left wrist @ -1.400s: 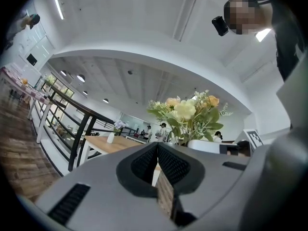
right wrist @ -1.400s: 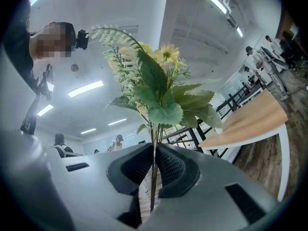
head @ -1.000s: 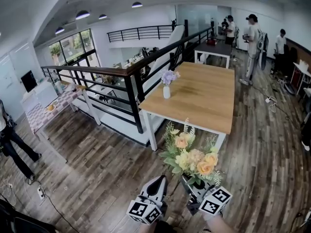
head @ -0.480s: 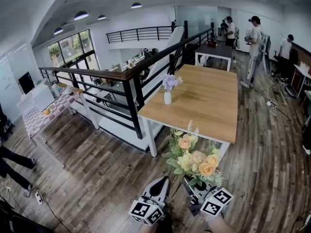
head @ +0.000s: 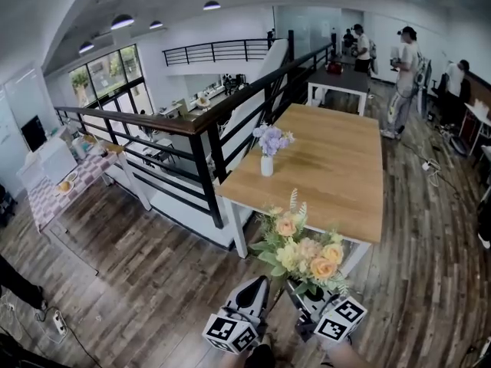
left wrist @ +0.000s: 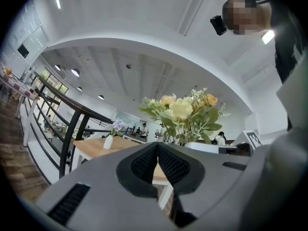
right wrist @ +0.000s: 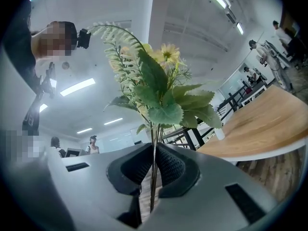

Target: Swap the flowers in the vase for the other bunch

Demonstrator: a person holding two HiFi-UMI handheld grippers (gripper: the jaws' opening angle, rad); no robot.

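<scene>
Snugly, bouquet (head: 301,250) in right tool (head: 300,291)

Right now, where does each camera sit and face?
Head view: on the head, looking down at table and vase; left tool and right tool show below.
Left gripper view: on the left tool, along its shut jaws toward the table; person's body at right.
Right gripper view: on the right tool, along jaws gripping the bunch; person's body at left.
All three share bunch and table.
</scene>
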